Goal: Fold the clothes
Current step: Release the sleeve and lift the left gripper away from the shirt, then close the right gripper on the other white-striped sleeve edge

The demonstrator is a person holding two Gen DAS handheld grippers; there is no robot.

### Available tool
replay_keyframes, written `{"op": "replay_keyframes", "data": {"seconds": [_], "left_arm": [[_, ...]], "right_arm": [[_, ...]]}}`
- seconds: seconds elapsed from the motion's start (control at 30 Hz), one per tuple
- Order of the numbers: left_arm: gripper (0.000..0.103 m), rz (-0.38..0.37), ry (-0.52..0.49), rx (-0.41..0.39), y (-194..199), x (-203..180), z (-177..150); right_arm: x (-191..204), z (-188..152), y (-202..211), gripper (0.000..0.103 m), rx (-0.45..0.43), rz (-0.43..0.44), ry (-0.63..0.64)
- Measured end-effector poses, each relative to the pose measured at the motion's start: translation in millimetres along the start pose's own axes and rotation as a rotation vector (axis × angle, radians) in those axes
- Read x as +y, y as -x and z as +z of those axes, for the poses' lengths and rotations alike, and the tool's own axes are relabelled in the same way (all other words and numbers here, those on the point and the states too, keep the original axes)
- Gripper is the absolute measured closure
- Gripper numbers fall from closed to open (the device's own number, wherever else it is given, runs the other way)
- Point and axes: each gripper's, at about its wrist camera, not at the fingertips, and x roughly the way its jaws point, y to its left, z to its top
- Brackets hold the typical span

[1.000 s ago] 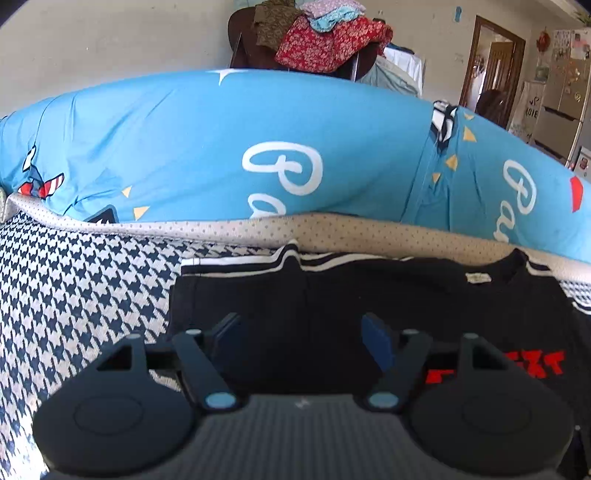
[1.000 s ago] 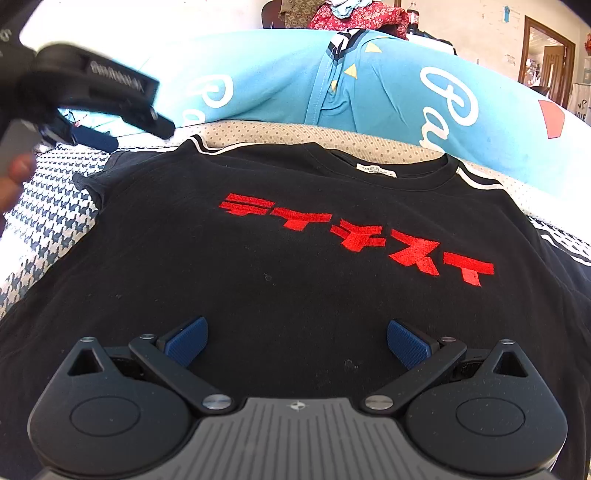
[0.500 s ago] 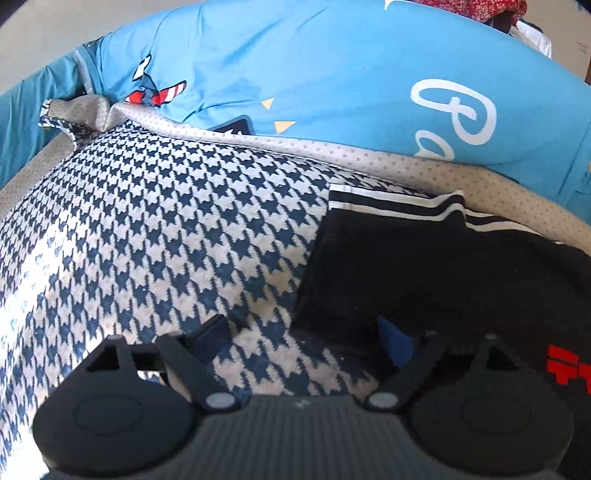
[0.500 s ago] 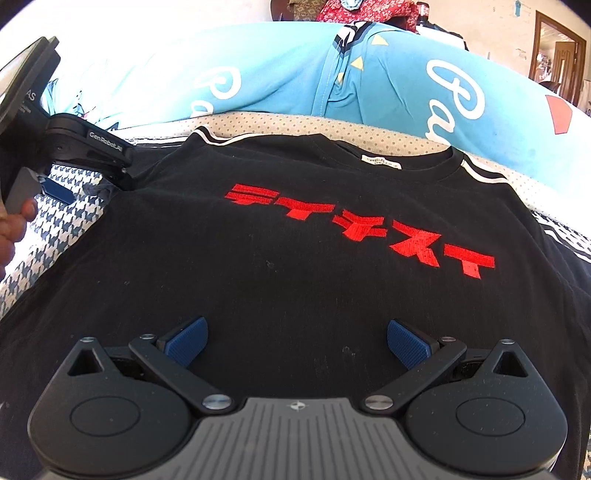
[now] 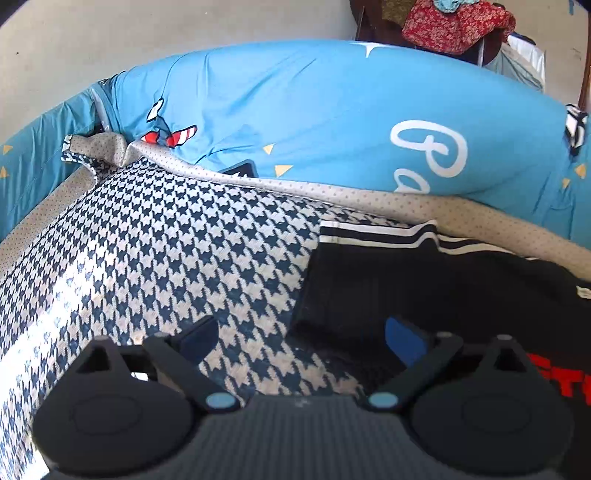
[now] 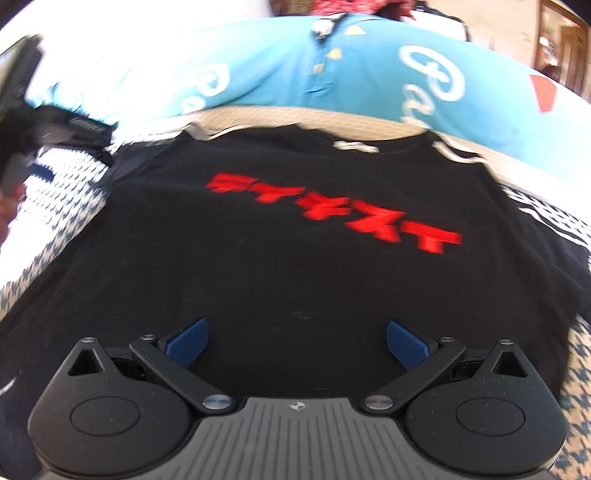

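Houndstooth bedspread (image 5: 155, 258) carries black T-shirt (image 6: 295, 266), laid flat.
Left hand-held gripper (image 5: 301, 334) opening over sleeve edge, gripping nothing; a second ago narrower, above shirt body. Right hand-held gripper (image 6: 297, 341) wide, empty. Blue pillows (image 5: 332, 122) behind.

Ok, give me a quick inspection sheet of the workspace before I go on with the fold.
Surface: houndstooth cover with a dotted border.
Job's things: black T-shirt spread flat, red print up, striped sleeve lying out on the cover.
Clutter: nothing seen on the cover.
Grippers: left gripper jaws opening, sleeve edge between them, pads not pressing; right gripper open above the shirt's lower part.
Cables: nothing seen.
Surroundings: blue bedding behind; clothes pile on a chair.
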Motion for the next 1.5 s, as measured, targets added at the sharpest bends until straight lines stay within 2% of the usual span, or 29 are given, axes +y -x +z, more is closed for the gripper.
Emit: {"op": "replay_keyframes", "data": {"seconds": [0.2,0.47,0.7,0.83,0.9,0.97,1.0,1.1,1.27,1.3,1.37,1.5], "left_arm": [[0.004,-0.077,-0.123,-0.04,20.6,-37.5,-21.9],[0.0,-0.194,-0.243,0.025,32.3,-77.8,-56.7],[0.0,-0.223,-0.292,0.075,28.7,-96.6,-66.0],[0.0,-0.229,-0.266,0.112,22.2,-92.8,-65.3],[0.0,-0.229,-0.253,0.128,18.9,-90.3,-64.9],[0.0,-0.22,-0.247,0.139,16.0,-88.3,-64.1],[0.0,-0.215,-0.243,0.144,14.6,-87.2,-63.6],[0.0,-0.206,-0.232,0.163,10.4,-84.5,-62.8],[0.0,-0.193,-0.22,0.194,2.1,-81.6,-63.1],[0.0,-0.191,-0.222,0.193,1.7,-81.9,-63.6],[0.0,-0.189,-0.23,0.189,1.6,-82.9,-64.5],[0.0,-0.188,-0.235,0.187,1.4,-84.7,-65.2]], "right_arm": [[-54.2,9.9,19.5,0.0,-0.065,-0.025,-0.192],[-126.2,25.6,39.0,0.0,-0.148,-0.138,-0.309],[-188.0,30.3,40.3,0.001,-0.21,-0.229,-0.444],[-217.2,23.7,30.8,0.013,-0.216,-0.225,-0.564],[-227.8,20.1,23.6,0.02,-0.218,-0.228,-0.615],[-236.6,18.2,16.5,0.033,-0.223,-0.214,-0.648],[-239.3,18.4,12.6,0.034,-0.225,-0.211,-0.653],[-242.5,19.7,1.6,0.036,-0.225,-0.224,-0.634],[-234.6,27.4,-11.2,0.037,-0.226,-0.28,-0.519],[-233.3,27.7,-13.4,0.039,-0.228,-0.291,-0.502],[-231.7,28.0,-17.1,0.05,-0.234,-0.315,-0.473],[-233.1,30.5,-21.4,0.065,-0.253,-0.298,-0.464]]}}
